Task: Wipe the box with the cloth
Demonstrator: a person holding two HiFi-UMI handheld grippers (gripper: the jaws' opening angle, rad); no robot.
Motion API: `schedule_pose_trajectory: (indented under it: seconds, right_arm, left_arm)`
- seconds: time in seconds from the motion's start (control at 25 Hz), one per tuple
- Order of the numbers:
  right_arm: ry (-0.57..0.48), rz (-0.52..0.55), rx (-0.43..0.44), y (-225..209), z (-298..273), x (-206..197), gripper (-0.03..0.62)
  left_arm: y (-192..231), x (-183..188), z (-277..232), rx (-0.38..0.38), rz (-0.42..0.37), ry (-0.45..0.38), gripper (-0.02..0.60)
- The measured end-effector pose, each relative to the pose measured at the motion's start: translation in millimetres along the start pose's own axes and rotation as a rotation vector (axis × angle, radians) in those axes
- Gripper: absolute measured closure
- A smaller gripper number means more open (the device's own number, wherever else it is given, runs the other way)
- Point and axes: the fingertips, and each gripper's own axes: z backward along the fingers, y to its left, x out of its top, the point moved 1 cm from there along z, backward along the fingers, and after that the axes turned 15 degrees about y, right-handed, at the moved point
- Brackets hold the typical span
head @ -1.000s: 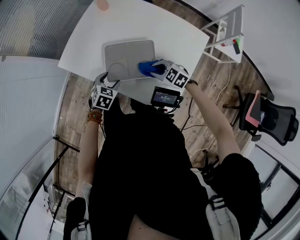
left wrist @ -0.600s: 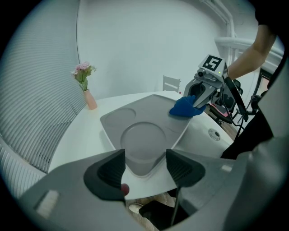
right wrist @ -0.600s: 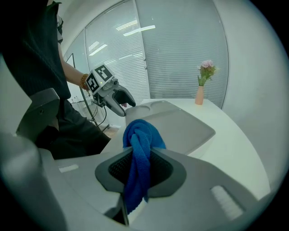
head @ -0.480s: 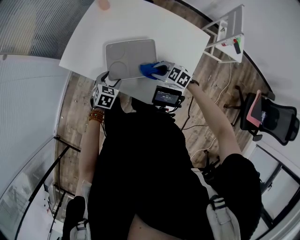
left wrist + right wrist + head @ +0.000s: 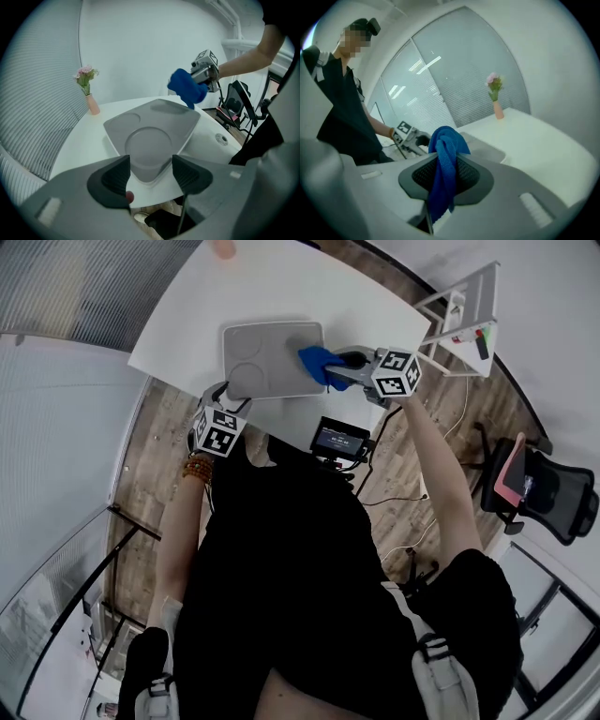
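While the right gripper (image 5: 342, 363) pinches the blue cloth (image 5: 317, 364) at the grey box's (image 5: 267, 357) right edge, the left gripper (image 5: 217, 397) stands open around its near corner; wiping seems underway, probably with much surface left.

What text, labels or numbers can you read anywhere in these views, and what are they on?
Small screen at the person's chest: lit lines of characters, too small to read.
Left claw's marker cube: black-and-white square patterns only, no words.
Right claw's marker cube: the same kind of pattern, no words.
Box, blue cloth, pink vase: no print visible.
Nothing else readable.
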Motion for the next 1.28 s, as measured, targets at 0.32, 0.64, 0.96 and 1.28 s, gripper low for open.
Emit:
schedule_pose_trajectory:
  seconds: [0.32,0.64,0.96,1.28]
  right_arm:
    - [0.075,0.288,-0.490,-68,-17,60,0.497]
    - [0.241,0.329,-0.524,-100,-51,44,0.499]
    - [0.299,0.330,-0.474,-99,-67,36,0.499]
    - [0.369,0.392,-0.411,-82,-74,31,0.500]
  left_arm:
    - [-1,0,-1,-0.004,0.000,-0.001,0.193]
    - [-8,4,2,0.001,-0.001,-0.004,0.193]
    - [-6,-1,4,0.002,0.001,-0.005,0.193]
    - [-6,-3,7,0.005,0.002,-0.008,0.193]
